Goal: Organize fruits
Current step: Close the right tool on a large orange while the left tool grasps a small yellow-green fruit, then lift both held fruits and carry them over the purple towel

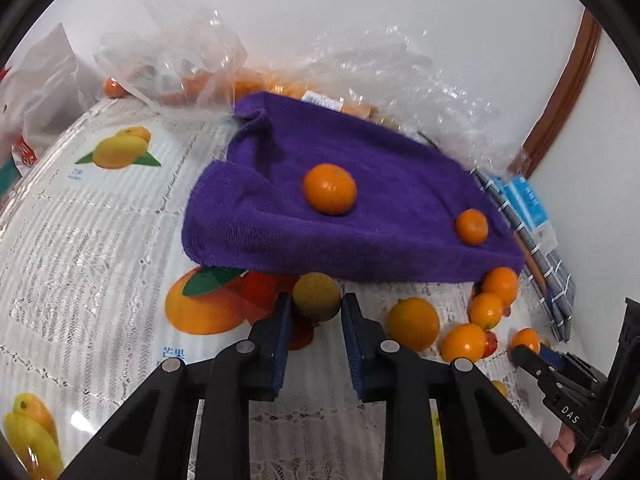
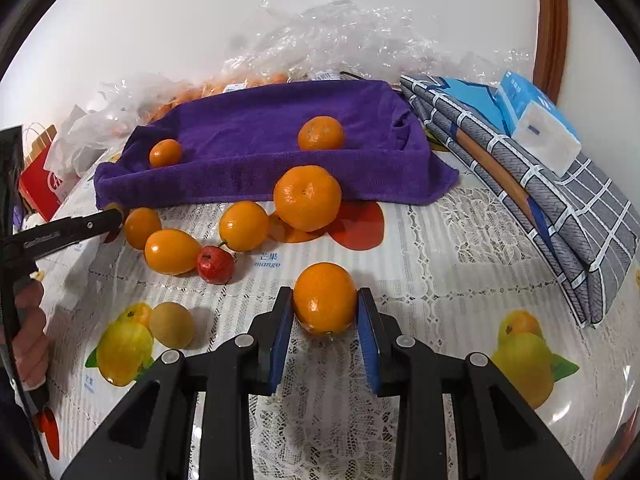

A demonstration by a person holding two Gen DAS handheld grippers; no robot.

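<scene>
- White wall behind, and a table under a lace-patterned cloth (image 2: 440, 240) printed with fruit pictures.
- Far left in the left wrist view, a white bag (image 1: 44, 92), then crinkled clear bags (image 1: 180, 68) with orange fruit showing through them, against the wall.
- Middle of the table: a purple towel (image 1: 360, 208) with two oranges on it, a big one (image 1: 330, 188) near its centre and a small one (image 1: 472, 227) towards its right edge.
- Left gripper (image 1: 314, 312) is closed tight on a brownish-yellow fruit (image 1: 316, 297), the blue pads pressing both sides, just in front of the towel's near edge.
- Right of that, loose fruit lies in a cluster on the cloth: a big orange (image 2: 307, 197) touching the towel edge, kumquats (image 2: 243, 225) beside it, and a small red fruit (image 2: 215, 265) among them.
- Another brownish fruit (image 2: 172, 325) sits apart, nearer the camera in the right wrist view.
- Right gripper (image 2: 325, 312) clamps an orange (image 2: 325, 298) between its pads, on the cloth, well in front of the towel.
- Far right: folded grey checked fabric (image 2: 560, 200) with a blue-and-white tissue pack (image 2: 540, 128) on top, and a wooden door frame (image 2: 552, 20) behind.
</scene>
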